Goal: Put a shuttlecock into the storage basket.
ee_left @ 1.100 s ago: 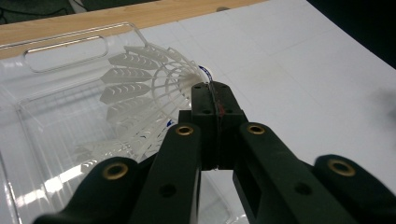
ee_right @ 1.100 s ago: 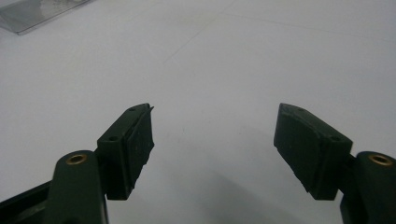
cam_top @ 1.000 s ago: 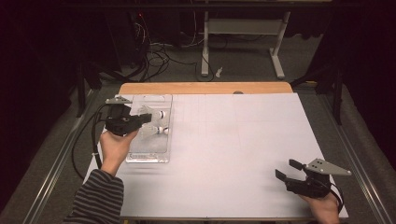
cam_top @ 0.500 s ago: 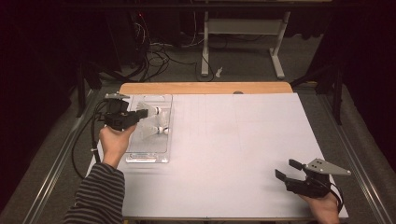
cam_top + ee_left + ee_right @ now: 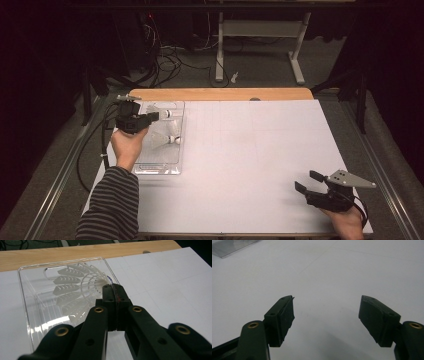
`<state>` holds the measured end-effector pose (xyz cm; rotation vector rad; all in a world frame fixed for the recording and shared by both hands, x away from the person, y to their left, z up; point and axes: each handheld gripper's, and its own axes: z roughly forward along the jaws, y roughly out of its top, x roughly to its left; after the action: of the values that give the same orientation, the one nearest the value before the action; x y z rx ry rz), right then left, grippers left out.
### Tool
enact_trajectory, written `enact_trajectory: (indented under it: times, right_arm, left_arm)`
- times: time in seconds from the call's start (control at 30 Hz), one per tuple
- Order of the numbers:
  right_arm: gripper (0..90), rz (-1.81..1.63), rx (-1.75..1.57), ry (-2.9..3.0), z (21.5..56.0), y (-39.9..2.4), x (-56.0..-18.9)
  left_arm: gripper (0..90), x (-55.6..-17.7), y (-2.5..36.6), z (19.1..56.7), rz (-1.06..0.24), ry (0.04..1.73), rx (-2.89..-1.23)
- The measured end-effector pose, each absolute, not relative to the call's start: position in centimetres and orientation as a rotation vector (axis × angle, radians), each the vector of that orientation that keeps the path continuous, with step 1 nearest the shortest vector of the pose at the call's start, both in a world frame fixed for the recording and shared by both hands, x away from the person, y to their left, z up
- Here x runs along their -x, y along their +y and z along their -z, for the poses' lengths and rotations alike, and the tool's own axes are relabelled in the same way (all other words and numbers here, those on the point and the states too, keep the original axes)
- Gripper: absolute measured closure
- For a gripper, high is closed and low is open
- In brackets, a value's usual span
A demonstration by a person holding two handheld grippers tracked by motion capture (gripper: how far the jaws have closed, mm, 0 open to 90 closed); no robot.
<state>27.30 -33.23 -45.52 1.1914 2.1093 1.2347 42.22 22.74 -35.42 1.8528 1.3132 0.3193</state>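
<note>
High view first. Holding the left gripper (image 5: 155,116) in the left hand (image 5: 127,145) over the clear plastic tray (image 5: 159,171), jaws pressed flat together and pointing across it. Finding one white shuttlecock (image 5: 166,114) right at the closed tips, another shuttlecock (image 5: 162,141) lying in the same tray just to the nearer side of those tips. Resting the right gripper (image 5: 307,181) low over the white sheet (image 5: 250,150) in the right hand (image 5: 345,225), well apart from the tray and from the left gripper, jaws standing wide with nothing between them.

Left gripper view next. Looking along the two black jaws of the left gripper (image 5: 114,290), closed against each other with only a thin seam showing. Seeing the shuttlecock (image 5: 75,287) directly beyond the tips, its slotted plastic skirt fanning away to the left inside the tray (image 5: 23,295) and its head end tucked behind the jaw tips. Not being able to tell whether any part of it is pinched in that seam. Catching the wooden table edge (image 5: 75,253) farther off past the tray.

Right gripper view last. Showing the right gripper (image 5: 325,312) spread wide, pads well apart, bare white sheet (image 5: 337,270) under and ahead of them.
</note>
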Motion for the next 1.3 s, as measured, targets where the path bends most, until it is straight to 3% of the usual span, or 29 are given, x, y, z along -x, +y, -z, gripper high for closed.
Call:
enact_trajectory:
  times: [1.3]
  right_arm:
    - [28.9, -1.241, -1.195, 2.109, 45.5, -33.3, -27.3]
  left_arm:
    - [88.8, -45.0, 22.2, 38.2, -0.305, 1.440, -1.853]
